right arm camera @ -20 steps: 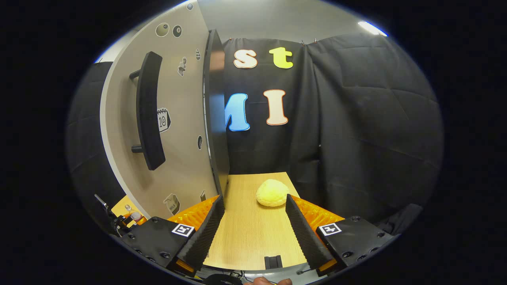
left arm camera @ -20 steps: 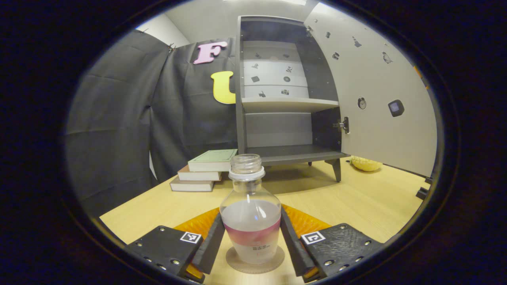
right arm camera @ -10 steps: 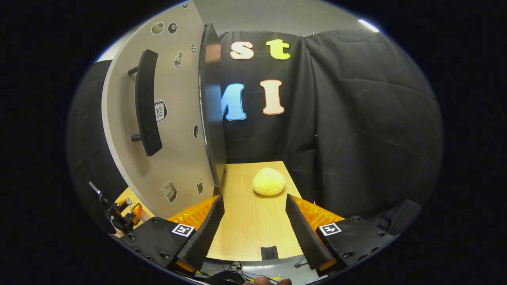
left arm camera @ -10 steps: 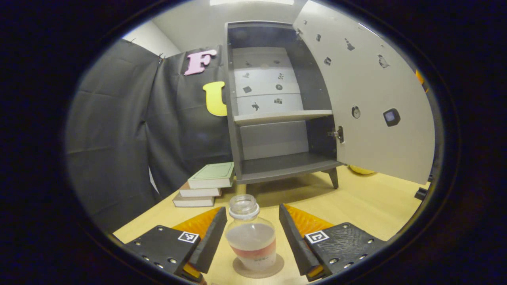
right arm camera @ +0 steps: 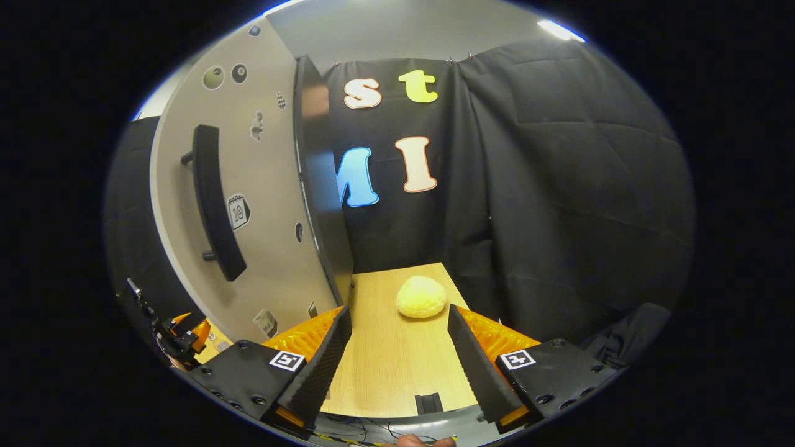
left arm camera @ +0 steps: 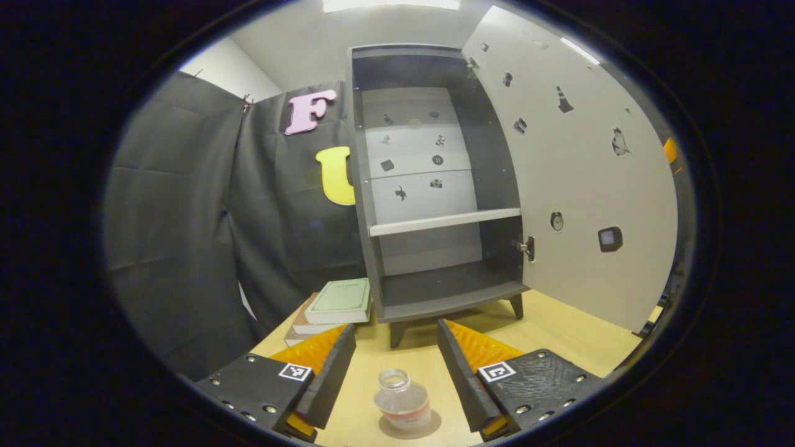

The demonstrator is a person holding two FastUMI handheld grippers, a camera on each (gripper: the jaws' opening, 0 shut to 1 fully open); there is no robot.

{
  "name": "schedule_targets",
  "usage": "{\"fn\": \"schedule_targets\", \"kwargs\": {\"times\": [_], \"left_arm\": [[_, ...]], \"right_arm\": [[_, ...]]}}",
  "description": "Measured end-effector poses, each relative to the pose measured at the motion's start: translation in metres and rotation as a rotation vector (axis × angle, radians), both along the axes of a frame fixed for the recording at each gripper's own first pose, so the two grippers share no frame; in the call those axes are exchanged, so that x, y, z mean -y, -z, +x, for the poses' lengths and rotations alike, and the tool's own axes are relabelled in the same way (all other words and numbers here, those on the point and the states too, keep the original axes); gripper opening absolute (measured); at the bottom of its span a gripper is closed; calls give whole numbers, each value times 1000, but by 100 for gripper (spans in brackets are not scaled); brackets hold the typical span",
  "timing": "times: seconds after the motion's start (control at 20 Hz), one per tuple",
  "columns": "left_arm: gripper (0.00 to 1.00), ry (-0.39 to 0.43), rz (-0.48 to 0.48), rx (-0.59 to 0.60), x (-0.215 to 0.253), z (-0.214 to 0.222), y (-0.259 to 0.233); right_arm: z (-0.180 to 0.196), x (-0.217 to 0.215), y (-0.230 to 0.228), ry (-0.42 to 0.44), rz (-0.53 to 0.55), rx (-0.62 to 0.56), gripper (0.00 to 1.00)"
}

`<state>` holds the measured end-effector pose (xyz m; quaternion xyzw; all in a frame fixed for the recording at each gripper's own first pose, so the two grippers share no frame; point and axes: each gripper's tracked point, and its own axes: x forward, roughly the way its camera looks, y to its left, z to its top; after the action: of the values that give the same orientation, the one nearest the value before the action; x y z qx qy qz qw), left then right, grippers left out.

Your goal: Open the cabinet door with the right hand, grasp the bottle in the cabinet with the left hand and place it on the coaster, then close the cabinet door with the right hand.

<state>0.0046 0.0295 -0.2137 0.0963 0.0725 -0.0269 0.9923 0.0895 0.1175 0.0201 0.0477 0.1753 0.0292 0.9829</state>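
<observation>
In the left gripper view a clear uncapped bottle [left arm camera: 402, 402] with a pink band stands upright on a round coaster [left arm camera: 426, 426] on the wooden table. My left gripper [left arm camera: 394, 347] is open and raised above it, its fingers apart from the bottle. Behind stands the grey cabinet [left arm camera: 435, 186], its shelves bare, with its door [left arm camera: 571, 180] swung wide to the right. In the right gripper view my right gripper [right arm camera: 396, 338] is open near the door's free edge [right arm camera: 320, 186], with the black bar handle [right arm camera: 214, 202] on the door's outer face to the left.
Stacked books [left arm camera: 332, 307] lie left of the cabinet's foot. A yellow bun-like object [right arm camera: 421, 297] rests on the table ahead of the right gripper. The other gripper [right arm camera: 177, 335] peeks past the door's lower left. Black cloth walls close the booth.
My left gripper has let go of the bottle and lifted up and back, leaving it on the coaster. The right gripper has shifted slightly beside the door.
</observation>
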Motion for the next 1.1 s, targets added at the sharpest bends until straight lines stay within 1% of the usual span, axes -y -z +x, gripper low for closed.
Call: {"fn": "schedule_targets", "kwargs": {"times": [0.05,0.1,0.15,0.2,0.3,0.4,0.55,0.6,0.7,0.8,0.85,0.9,0.95,1.05,1.1], "left_arm": [[82,-12,-8,0,3,-2,-11],[82,-25,-23,0,7,-5,-20],[82,-46,-46,4,11,-9,-33],[80,-64,-65,8,13,-12,-42],[80,-101,-100,11,19,-19,-59],[80,-140,-125,31,23,-27,-80],[80,-187,-123,69,28,-38,-109],[82,-190,-119,81,31,-41,-118],[82,-207,-106,98,30,-45,-134],[81,-214,-115,78,33,-45,-142],[80,-227,-120,46,32,-45,-142],[82,-229,-139,-7,31,-47,-135],[80,-205,-173,-34,36,-46,-136],[80,-159,-235,-39,40,-39,-147],[80,-145,-239,-40,34,-39,-152]], "right_arm": [[3,2,0,-1,-2,4,93],[5,2,-3,-7,-3,14,93],[10,4,-6,-14,-6,31,98],[15,5,-8,-19,-12,48,98],[24,5,-11,-40,-18,72,98],[25,-1,-13,-81,-8,78,98],[28,-6,-15,-120,-1,90,98],[28,-9,-16,-136,8,85,98],[28,-17,-24,-164,21,107,98],[29,-25,-28,-190,45,124,98],[29,-29,-31,-196,55,131,98],[30,-31,-34,-197,59,135,98],[29,-32,-36,-196,57,137,98],[26,-31,-41,-177,52,145,98],[26,-32,-45,-164,55,160,98]]}}
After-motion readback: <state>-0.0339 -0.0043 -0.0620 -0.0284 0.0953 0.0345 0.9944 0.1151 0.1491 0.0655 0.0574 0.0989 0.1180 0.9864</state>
